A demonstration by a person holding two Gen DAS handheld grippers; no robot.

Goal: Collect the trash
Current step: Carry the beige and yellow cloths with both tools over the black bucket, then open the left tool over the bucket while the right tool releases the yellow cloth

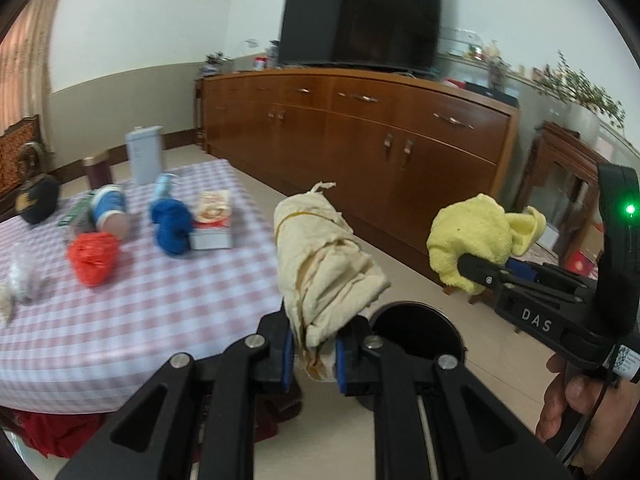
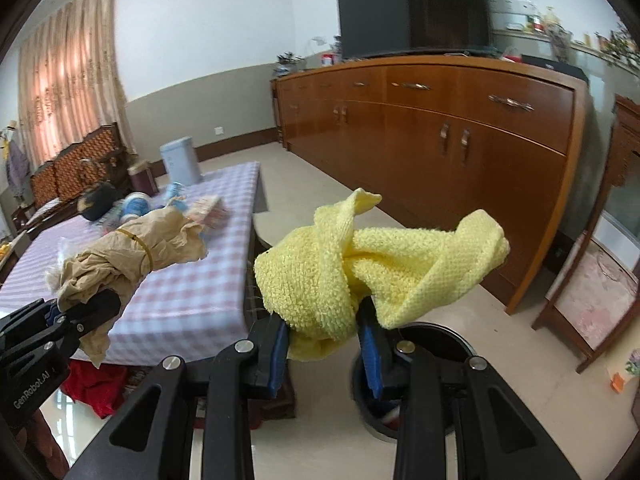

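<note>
My left gripper (image 1: pixel 312 354) is shut on a beige cloth bundle (image 1: pixel 324 256) tied with a yellow band, held in the air past the table's edge; the bundle also shows in the right wrist view (image 2: pixel 132 258). My right gripper (image 2: pixel 322 346) is shut on a crumpled yellow cloth (image 2: pixel 348 268), also seen in the left wrist view (image 1: pixel 472 236). A black round trash bin (image 1: pixel 416 332) stands open on the floor just below and behind both grippers; its rim shows in the right wrist view (image 2: pixel 436 334).
A table with a pink checked cloth (image 1: pixel 120 320) holds an orange bag (image 1: pixel 94 258), blue yarn (image 1: pixel 170 220), a book (image 1: pixel 212 220), a black bag, tins and other items. A long wooden sideboard (image 1: pixel 360 136) with a TV (image 1: pixel 360 16) lines the wall. A wooden cabinet (image 2: pixel 592 292) stands at right.
</note>
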